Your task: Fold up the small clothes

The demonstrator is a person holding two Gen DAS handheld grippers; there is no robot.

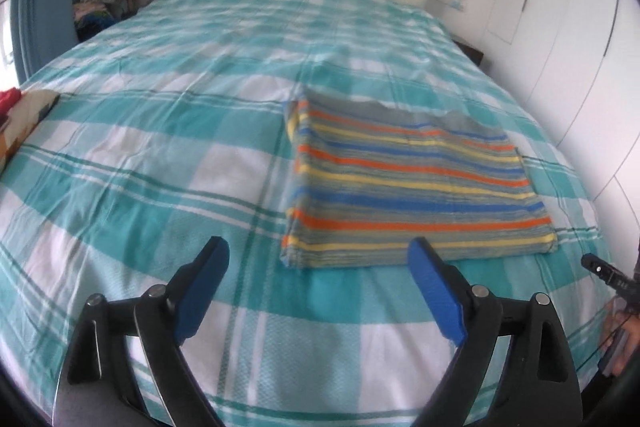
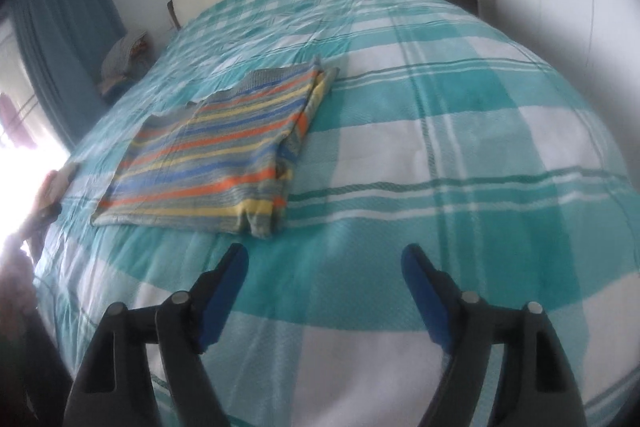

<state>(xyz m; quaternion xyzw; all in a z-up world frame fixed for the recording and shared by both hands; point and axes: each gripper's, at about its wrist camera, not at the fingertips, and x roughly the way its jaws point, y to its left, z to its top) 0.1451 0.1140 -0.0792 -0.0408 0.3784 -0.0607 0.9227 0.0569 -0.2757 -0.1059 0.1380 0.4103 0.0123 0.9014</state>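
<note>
Left black two-finger gripper with blue pads (image 1: 318,251): jaws spread wide, nothing between them, both fingers pointing forward, level. Right black two-finger gripper with blue pads (image 2: 325,257): jaws likewise wide apart, holding nothing; in the left view its dark tip and the holding hand (image 1: 624,339) show at far right.

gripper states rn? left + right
Left gripper: open, holding nothing, just short of the striped cloth.
Right gripper: open, holding nothing, over the bedspread.
</note>
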